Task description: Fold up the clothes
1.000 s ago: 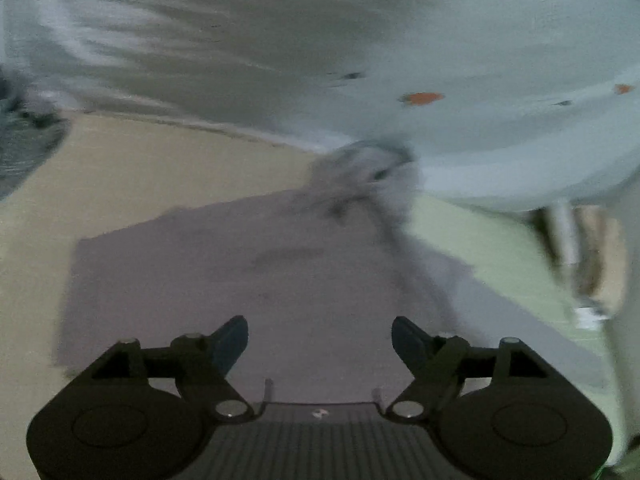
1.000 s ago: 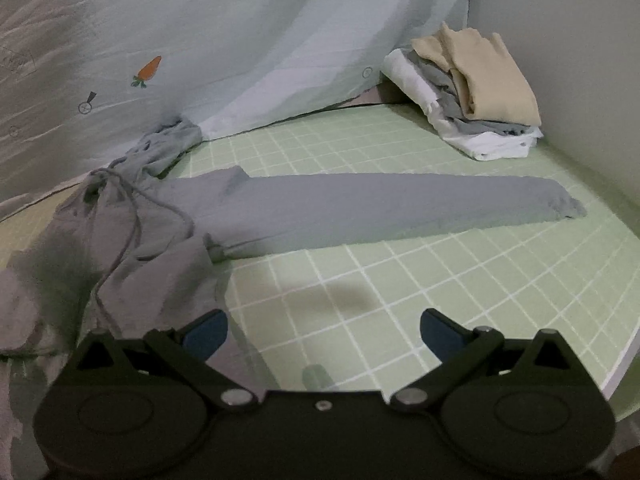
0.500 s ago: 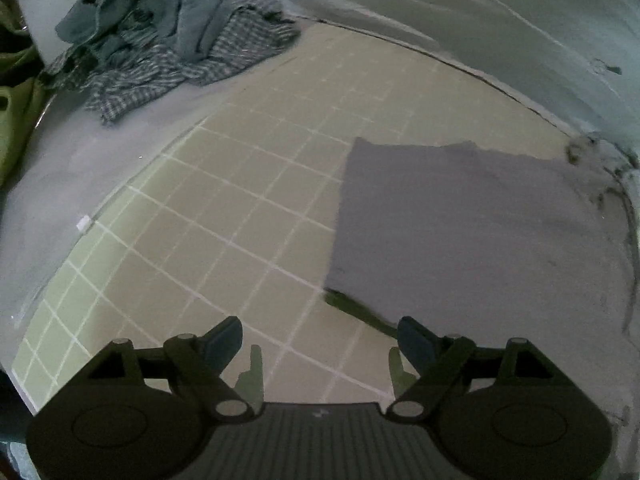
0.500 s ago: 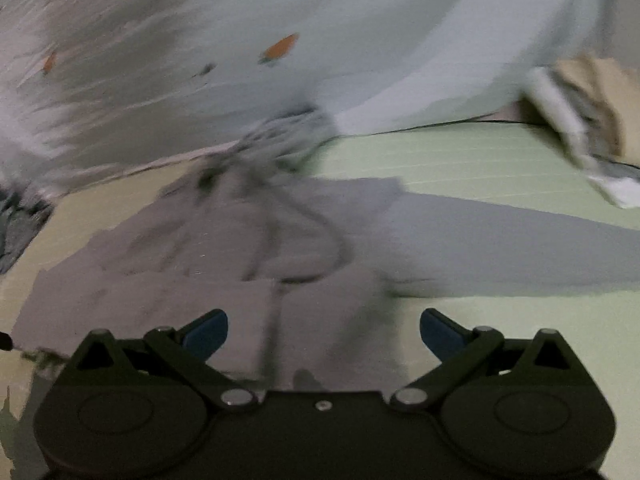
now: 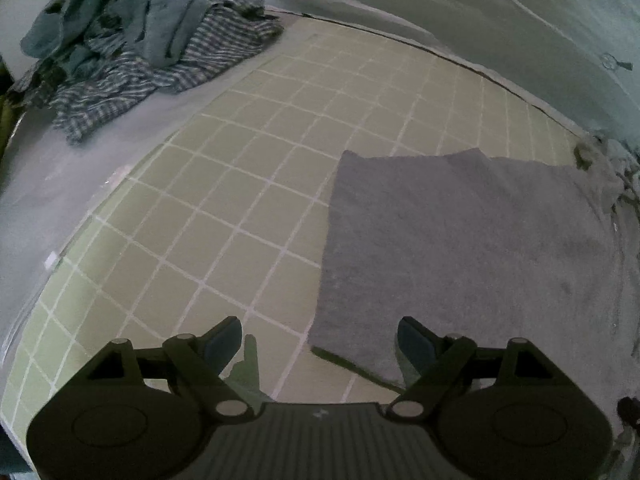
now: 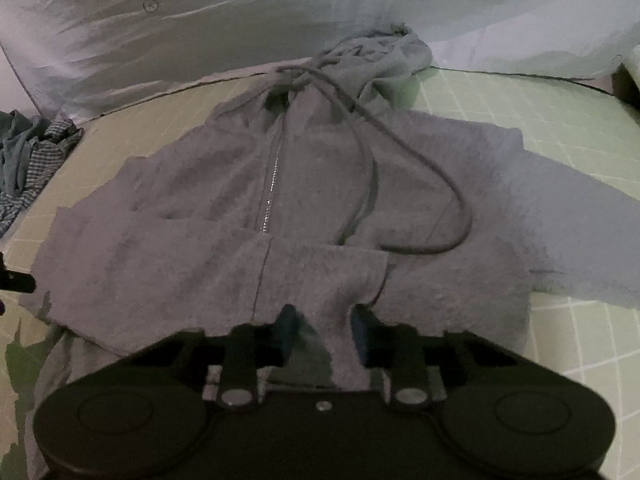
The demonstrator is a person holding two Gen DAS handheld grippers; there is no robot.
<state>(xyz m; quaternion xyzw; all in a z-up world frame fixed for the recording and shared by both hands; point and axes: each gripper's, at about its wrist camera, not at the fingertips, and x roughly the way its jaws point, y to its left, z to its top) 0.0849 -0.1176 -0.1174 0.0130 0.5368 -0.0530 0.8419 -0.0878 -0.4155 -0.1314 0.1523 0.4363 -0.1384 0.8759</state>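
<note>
A grey zip hoodie (image 6: 320, 184) lies front up on a green checked mat (image 5: 240, 200), its hood (image 6: 384, 52) at the far side and one sleeve (image 6: 580, 216) stretched out to the right. A dark drawstring (image 6: 452, 200) loops across its chest. My right gripper (image 6: 324, 332) is shut on a fold of the hoodie's near edge, and grey cloth bunches between the fingers. In the left wrist view the hoodie (image 5: 460, 248) shows as a flat grey panel. My left gripper (image 5: 320, 344) is open just above the panel's near left corner, with nothing between its fingers.
A heap of blue and striped clothes (image 5: 152, 52) sits at the mat's far left corner; the same clothes heap (image 6: 28, 160) shows at the left of the right wrist view. A pale sheet with carrot prints (image 6: 280, 20) hangs behind. A white bed edge (image 5: 40, 184) borders the mat on the left.
My right gripper swung left from the sleeve to the hoodie's body and shut on its near edge. My left gripper turned left to the hoodie's left edge and stayed open.
</note>
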